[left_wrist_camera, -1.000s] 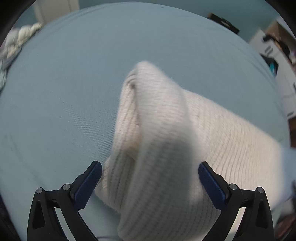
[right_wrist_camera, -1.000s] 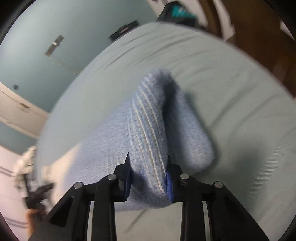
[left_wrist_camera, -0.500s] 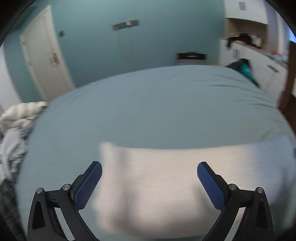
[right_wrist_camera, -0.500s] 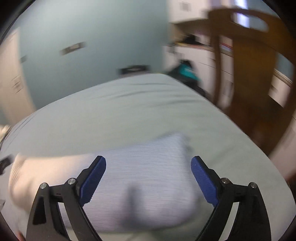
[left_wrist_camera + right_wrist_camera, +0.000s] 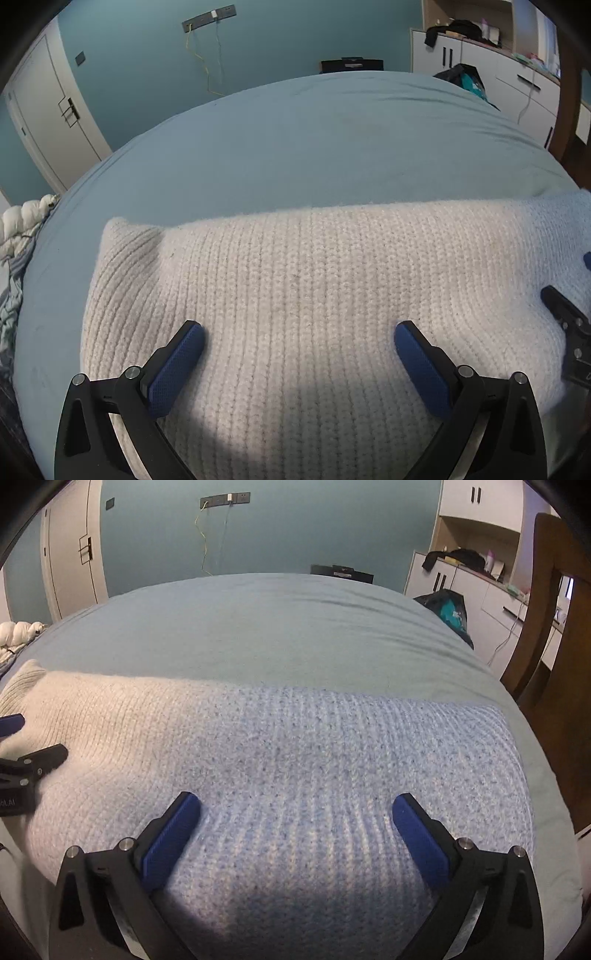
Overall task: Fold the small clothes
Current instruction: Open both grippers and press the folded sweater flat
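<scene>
A knitted garment lies flat across the near part of the bed, cream on its left half (image 5: pixel 295 280) and light blue on its right half (image 5: pixel 351 760). My left gripper (image 5: pixel 298 343) is open and empty, just above the cream half. My right gripper (image 5: pixel 295 812) is open and empty, just above the blue half. The cream half also shows in the right wrist view (image 5: pixel 96 716). Each gripper's edge shows in the other view.
The bed has a blue-grey sheet (image 5: pixel 314 147). A pile of clothes (image 5: pixel 22 229) lies at the bed's left edge. A wooden chair (image 5: pixel 546 627) stands on the right. White cabinets (image 5: pixel 465 583) and a teal wall stand behind.
One second ago the right gripper was shut on the lifted blue end and the cream end hung up. Both grippers have let go and the garment now lies flat.
</scene>
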A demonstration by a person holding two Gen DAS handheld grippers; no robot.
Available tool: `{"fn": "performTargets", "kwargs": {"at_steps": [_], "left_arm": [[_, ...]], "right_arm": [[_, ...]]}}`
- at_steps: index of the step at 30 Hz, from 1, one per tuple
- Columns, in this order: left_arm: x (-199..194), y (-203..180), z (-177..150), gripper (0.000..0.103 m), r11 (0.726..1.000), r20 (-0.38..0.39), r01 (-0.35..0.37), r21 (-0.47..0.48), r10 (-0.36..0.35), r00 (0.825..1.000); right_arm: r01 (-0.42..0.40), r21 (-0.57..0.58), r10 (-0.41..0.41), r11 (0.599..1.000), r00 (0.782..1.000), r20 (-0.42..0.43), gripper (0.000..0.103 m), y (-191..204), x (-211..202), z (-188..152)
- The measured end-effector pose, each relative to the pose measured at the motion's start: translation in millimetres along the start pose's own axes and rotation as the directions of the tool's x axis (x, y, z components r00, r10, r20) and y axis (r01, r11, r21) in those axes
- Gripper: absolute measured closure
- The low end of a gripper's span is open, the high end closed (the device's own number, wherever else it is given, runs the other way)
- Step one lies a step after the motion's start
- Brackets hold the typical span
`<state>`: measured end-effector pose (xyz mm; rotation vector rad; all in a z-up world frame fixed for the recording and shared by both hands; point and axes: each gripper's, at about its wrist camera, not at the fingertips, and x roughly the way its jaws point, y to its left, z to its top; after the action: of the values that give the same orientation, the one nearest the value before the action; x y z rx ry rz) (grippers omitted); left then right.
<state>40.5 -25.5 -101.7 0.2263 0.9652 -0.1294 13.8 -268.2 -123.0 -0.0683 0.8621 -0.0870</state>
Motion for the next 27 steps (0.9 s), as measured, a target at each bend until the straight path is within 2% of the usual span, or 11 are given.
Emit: {"fn": "performTargets", "kwargs": {"at_steps": [2, 4, 5, 7, 9, 10, 13, 14, 22, 25, 27], "left_arm": [[-5, -6, 6, 0.0, 1.0, -0.014, 0.004, -0.005, -0.004, 1.0], [-15, -1, 13, 0.0, 0.999, -0.022, 0.015, -0.041, -0.016, 1.0], [-15, -2, 28, 0.0, 0.997, -0.023, 0.024, -0.067, -0.025, 0.999], [-24, 7, 27, 0.0, 0.991, -0.018, 0.064, -0.118, -0.066, 0.998], [-27, 13, 27, 0.0, 0.987, -0.021, 0.078, -0.144, -0.081, 0.996], [-29, 16, 27, 0.0, 0.985, -0.026, 0.075, -0.152, -0.08, 0.996], [-25, 23, 29, 0.0, 0.98, -0.046, 0.071, -0.183, -0.081, 0.996], [-18, 26, 29, 0.0, 0.978, -0.05, 0.073, -0.195, -0.085, 0.995], [-19, 44, 21, 0.0, 0.966, -0.059, 0.073, -0.249, -0.09, 0.994], [-32, 61, 17, 0.0, 0.949, -0.058, 0.054, -0.312, -0.076, 0.995], [-36, 77, 14, 0.0, 0.928, -0.09, 0.034, -0.371, -0.072, 0.993]], "right_arm": [[-0.005, 0.016, 0.006, 1.0, 1.0, -0.016, 0.001, -6, 1, 5], [0.0, 0.014, 0.001, 1.0, 0.999, -0.043, 0.001, -10, -16, 16], [-0.006, 0.018, 0.007, 1.0, 1.0, -0.024, 0.001, -11, -26, 22], [-0.072, 0.046, 0.066, 0.996, 0.989, 0.132, 0.001, -10, -57, 19], [-0.113, 0.052, 0.101, 0.992, 0.977, 0.188, 0.001, -7, -68, 14], [-0.117, 0.042, 0.109, 0.992, 0.98, 0.164, 0.001, -4, -65, 13], [-0.089, -0.042, 0.09, 0.995, 0.996, 0.001, 0.001, 8, -31, 10], [-0.091, -0.049, 0.091, 0.995, 0.996, -0.009, 0.001, 11, -26, 5], [-0.099, -0.055, 0.098, 0.994, 0.995, -0.027, 0.001, 1, -25, 18], [-0.043, 0.014, 0.041, 0.999, 0.994, 0.101, 0.001, -23, -57, 26], [-0.026, 0.082, 0.017, 0.996, 0.994, 0.104, 0.001, -37, -67, 23]]}}
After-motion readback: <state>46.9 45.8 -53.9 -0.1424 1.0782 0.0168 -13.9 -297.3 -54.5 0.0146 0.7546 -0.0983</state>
